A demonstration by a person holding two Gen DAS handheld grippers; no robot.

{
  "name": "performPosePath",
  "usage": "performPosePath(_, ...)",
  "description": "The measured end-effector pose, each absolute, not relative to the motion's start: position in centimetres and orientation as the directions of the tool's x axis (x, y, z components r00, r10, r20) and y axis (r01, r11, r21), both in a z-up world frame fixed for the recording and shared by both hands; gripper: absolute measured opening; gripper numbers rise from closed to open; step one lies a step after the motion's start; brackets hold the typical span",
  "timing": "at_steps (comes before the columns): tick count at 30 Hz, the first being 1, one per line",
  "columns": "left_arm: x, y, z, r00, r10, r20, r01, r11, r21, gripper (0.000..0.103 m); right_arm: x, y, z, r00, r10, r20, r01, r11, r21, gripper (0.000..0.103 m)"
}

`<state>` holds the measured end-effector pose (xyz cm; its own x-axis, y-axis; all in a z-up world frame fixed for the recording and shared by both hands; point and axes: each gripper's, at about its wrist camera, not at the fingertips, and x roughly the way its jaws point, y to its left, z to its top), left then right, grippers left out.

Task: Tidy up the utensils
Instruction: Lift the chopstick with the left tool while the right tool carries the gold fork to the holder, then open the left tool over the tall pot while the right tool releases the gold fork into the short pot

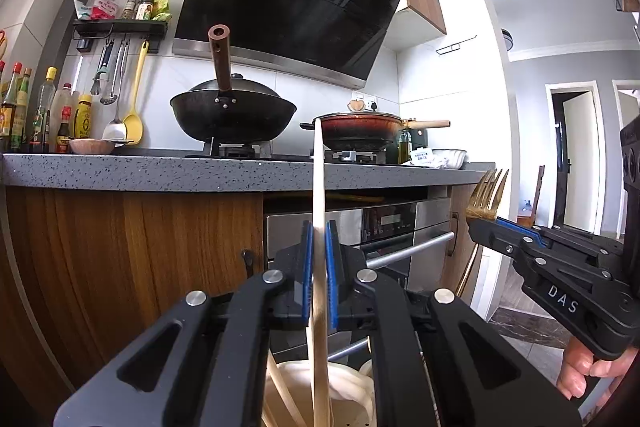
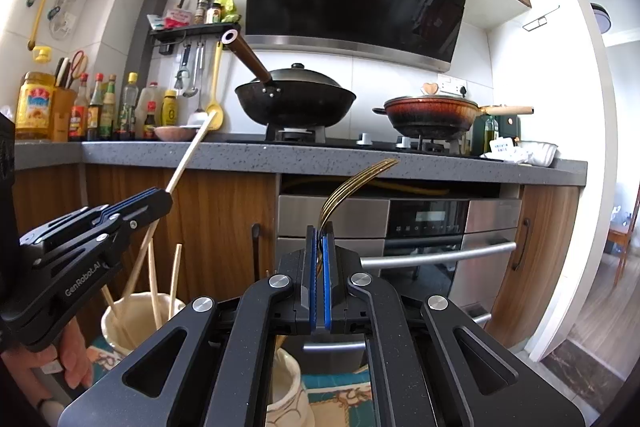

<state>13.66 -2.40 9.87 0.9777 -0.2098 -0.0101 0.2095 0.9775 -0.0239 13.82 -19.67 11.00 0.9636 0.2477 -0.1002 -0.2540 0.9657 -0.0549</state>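
In front of the oven (image 2: 432,227), the left gripper (image 1: 319,283) is clamped on a pale wooden chopstick (image 1: 318,211) above a cream holder (image 2: 132,315) of what look like chopsticks, while the right gripper (image 2: 319,287) pinches a gold fork (image 2: 352,187), tines upward.

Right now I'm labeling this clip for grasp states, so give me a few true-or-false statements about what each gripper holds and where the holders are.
1. The left gripper is shut on a chopstick. True.
2. The right gripper is open and holds nothing. False: it is shut on a gold fork.
3. The cream holder below the left gripper has chopsticks in it. True.
4. The fork's tines point down into a holder. False: they point up.
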Motion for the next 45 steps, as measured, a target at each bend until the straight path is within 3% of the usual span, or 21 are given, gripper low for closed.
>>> performPosePath(17,13.3,-2.7,9.9,0.977,-0.213,-0.024,0.213,0.977,0.009,0.007,14.3,-19.2,10.6,0.954,0.267,-0.137,-0.279,0.957,-0.079,0.003)
performPosePath(27,12.9,-2.7,9.9,0.975,-0.219,-0.03,0.219,0.976,0.003,0.032,15.5,-17.8,9.1,0.922,0.305,-0.238,-0.34,0.933,-0.121,0.004)
performPosePath(34,12.6,-2.7,9.7,0.978,-0.203,-0.046,0.204,0.979,0.011,0.04,16.8,-17.0,7.5,0.887,0.327,-0.327,-0.376,0.921,-0.098,0.004)
performPosePath(38,12.2,-2.4,9.7,0.98,-0.191,-0.057,0.192,0.981,0.007,0.04,16.9,-17.0,7.1,0.887,0.321,-0.332,-0.369,0.925,-0.092,0.004)
performPosePath(39,12.0,-2.2,9.8,0.981,-0.186,-0.058,0.187,0.982,0.003,0.04,16.9,-17.1,7.1,0.885,0.325,-0.333,-0.371,0.925,-0.083,0.005)
performPosePath(43,11.2,-1.4,10.1,0.985,-0.165,-0.06,0.164,0.986,-0.016,0.043,16.6,-17.5,7.2,0.887,0.33,-0.322,-0.367,0.928,-0.062,0.031)
performPosePath(45,10.7,-0.9,10.3,0.985,-0.159,-0.065,0.157,0.987,-0.031,0.045,16.3,-17.7,7.2,0.889,0.328,-0.32,-0.364,0.929,-0.06,0.034)
